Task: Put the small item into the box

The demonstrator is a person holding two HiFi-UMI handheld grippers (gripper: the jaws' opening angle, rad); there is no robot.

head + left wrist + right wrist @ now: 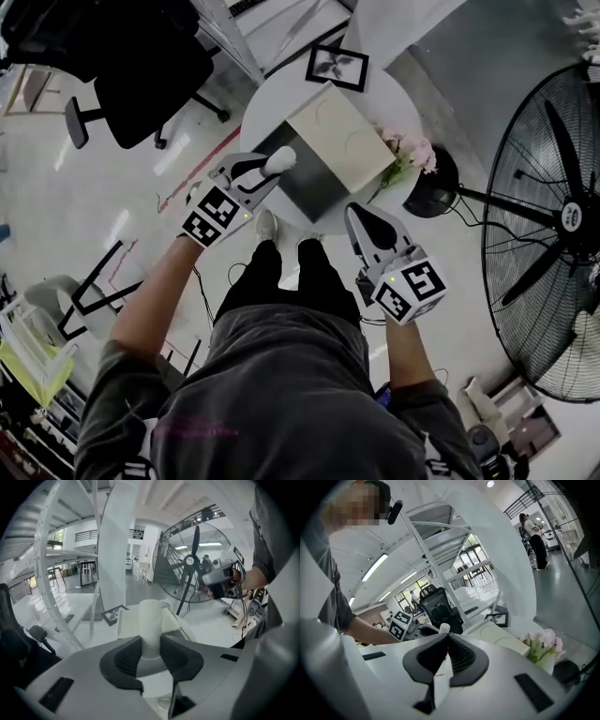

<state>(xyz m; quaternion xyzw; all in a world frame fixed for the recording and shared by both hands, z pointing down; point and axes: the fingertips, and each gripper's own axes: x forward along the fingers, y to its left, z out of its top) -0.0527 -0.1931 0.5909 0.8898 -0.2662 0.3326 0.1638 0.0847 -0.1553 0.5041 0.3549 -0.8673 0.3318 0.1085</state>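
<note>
Risk of early release: white cylinder (151, 618), pinched in left gripper (151, 643), missing box (314, 183) (at table's (272, 103) near edge). Right gripper (446, 639) closed, empty.

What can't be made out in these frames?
- Whether the box is open: in the head view its dark face could be a side or the inside; in the left gripper view the cylinder blocks it.
- Cylinder's base: sunk between the left tool's jaws.
- Frame print: too small in every view.
- Fan: cut off by the head view's right edge.
</note>
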